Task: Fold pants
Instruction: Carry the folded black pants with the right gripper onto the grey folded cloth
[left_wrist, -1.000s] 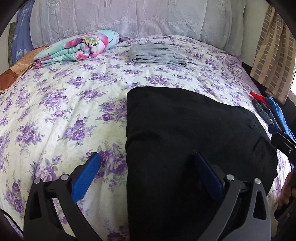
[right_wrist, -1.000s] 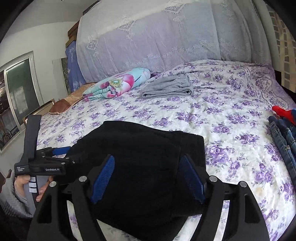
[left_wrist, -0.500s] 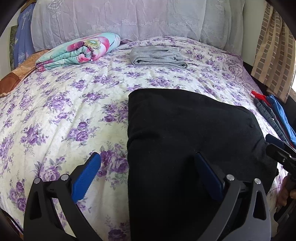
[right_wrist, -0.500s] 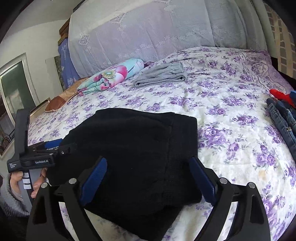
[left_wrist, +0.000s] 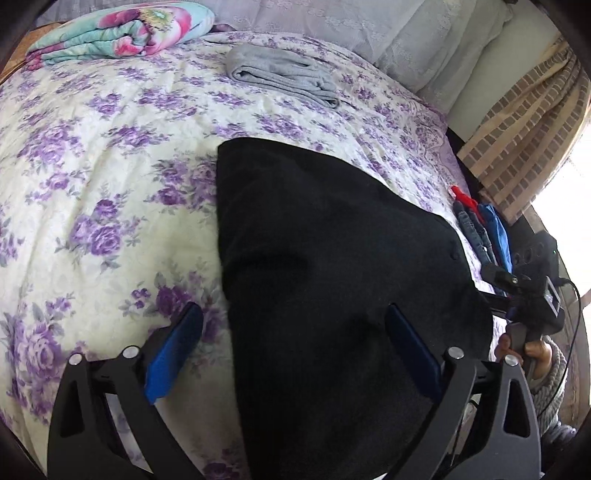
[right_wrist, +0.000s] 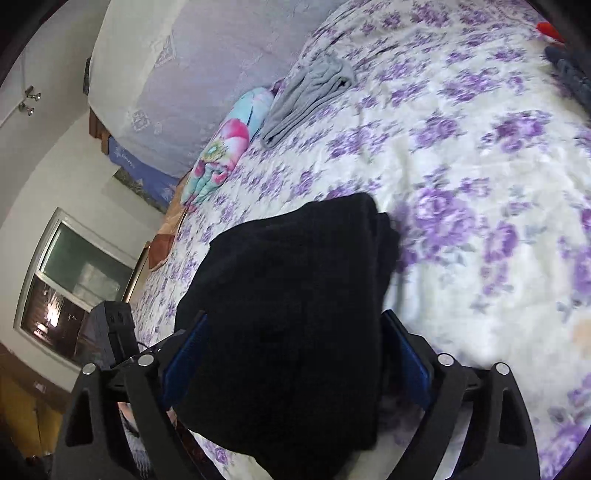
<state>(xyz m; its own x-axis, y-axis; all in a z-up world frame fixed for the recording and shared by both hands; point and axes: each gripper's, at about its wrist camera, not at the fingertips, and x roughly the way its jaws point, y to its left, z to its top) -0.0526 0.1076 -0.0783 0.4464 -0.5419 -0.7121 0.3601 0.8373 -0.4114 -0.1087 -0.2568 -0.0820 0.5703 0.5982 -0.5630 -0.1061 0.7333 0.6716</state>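
The black pants (left_wrist: 325, 280) lie folded in a thick rectangle on the floral bedspread (left_wrist: 92, 177), near the bed's front edge. My left gripper (left_wrist: 291, 350) is open, its blue pads astride the pants' left edge. My right gripper (right_wrist: 295, 354) is open too, with the folded pants (right_wrist: 288, 314) filling the gap between its pads; I cannot tell if the pads touch the cloth. The right gripper's body shows at the right edge of the left wrist view (left_wrist: 532, 295), and the left gripper's body shows at the lower left of the right wrist view (right_wrist: 114, 332).
Folded grey pants (left_wrist: 280, 74) and a rolled floral blanket (left_wrist: 122, 33) lie at the far end of the bed. Jeans and red and blue clothes (left_wrist: 480, 229) are piled at the bed's right edge. A curtain (left_wrist: 524, 129) hangs at the right, a window (right_wrist: 77, 288) at the left.
Both grippers have moved closer and lower onto the black pants. The right wrist view has rolled sharply and now holds the pants between its open pads.
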